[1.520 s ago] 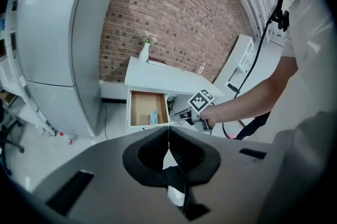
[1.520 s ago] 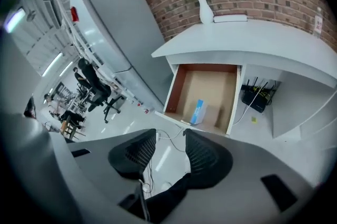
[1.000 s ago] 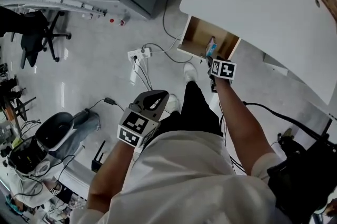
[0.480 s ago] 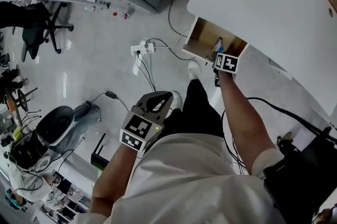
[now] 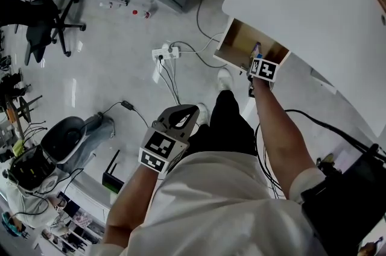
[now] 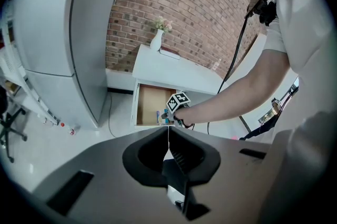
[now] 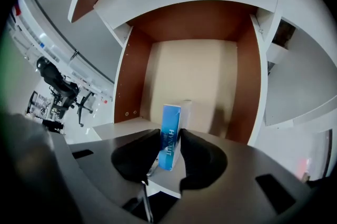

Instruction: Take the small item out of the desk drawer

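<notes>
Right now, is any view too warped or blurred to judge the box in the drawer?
Right gripper view: blue box sharp and evenly lit, though the drawer edges bow from wide-angle distortion. Head view: sharp, but the box is tiny. Left gripper view: dark corners, drawer distant.

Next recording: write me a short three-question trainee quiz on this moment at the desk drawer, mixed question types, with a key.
1. True or false: the desk drawer stands open.
2. What stands between the jaws of the right claw? A: a blue box. B: a white vase. C: a power strip.
3. Fill in: the jaws of the left claw are ___ with nothing between them.

Key: 1 true. 2 A; the right claw's jaws are closing, touching the blue box on both sides. 3 together.
</notes>
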`<action>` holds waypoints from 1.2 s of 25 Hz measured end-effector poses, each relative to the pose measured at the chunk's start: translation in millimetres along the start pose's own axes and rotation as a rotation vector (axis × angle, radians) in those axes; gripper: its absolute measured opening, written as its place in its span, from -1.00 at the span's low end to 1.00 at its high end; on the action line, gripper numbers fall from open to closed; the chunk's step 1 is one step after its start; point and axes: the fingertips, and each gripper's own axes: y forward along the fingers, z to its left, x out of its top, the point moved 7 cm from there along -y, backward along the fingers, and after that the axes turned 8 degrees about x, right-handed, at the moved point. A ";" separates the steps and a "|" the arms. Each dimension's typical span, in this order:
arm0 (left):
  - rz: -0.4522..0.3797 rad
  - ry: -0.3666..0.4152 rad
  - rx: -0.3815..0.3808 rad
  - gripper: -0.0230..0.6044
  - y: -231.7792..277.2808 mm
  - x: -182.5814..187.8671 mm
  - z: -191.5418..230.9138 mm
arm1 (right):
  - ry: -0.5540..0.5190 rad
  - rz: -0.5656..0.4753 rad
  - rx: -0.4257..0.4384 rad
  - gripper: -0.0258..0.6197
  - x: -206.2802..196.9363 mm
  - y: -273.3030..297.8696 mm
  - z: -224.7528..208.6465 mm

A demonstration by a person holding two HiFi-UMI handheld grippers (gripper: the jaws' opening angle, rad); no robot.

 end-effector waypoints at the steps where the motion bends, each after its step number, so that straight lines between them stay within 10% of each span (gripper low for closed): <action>1: -0.005 -0.001 0.002 -0.85 -1.3 -1.1 1.2 | -0.001 -0.006 -0.004 -0.48 0.1 -1.3 0.6; 30: -0.166 0.056 -0.029 -0.85 -134.1 -51.7 -19.8 | -0.241 -0.094 0.018 -0.57 -58.0 -168.0 87.9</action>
